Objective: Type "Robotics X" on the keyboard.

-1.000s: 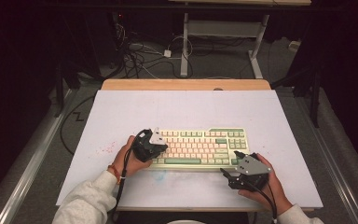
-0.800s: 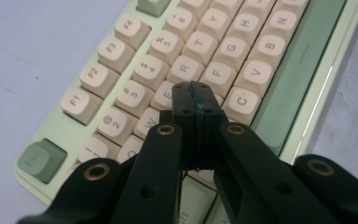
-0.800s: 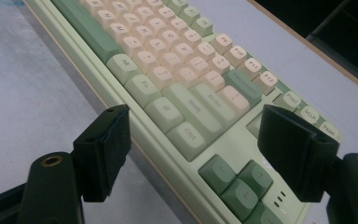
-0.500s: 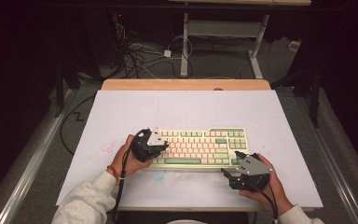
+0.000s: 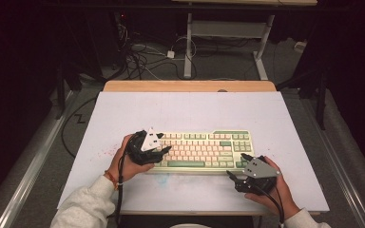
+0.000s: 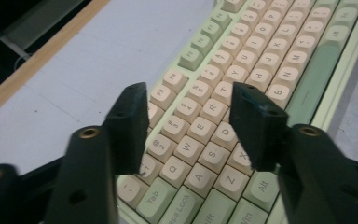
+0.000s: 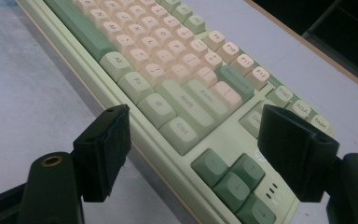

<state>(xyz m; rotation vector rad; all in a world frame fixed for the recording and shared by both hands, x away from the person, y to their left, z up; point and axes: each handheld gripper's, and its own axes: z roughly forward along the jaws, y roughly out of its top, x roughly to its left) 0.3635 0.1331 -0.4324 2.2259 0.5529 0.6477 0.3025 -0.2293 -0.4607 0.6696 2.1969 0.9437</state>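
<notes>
Left fingers (image 6: pixel 130 126): parted, just been opening, nothing between them; they hover over the letter keys at the keyboard's left end.
Right fingers (image 7: pixel 107 149): spread wide, empty, straddling the keyboard's (image 5: pixel 204 149) near right corner by the arrow keys.
Keyboard: cream and green, on the near middle of the worktop (image 5: pixel 190 111).
Hidden: left gripper (image 5: pixel 147 147) covers the left-end keys in the high view; right gripper's (image 5: pixel 252 176) fingertips hard to make out there.

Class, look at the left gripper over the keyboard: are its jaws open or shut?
Open. The left gripper has just been opening; a clear gap between its jaws shows the keyboard keys below, nothing held.
</notes>
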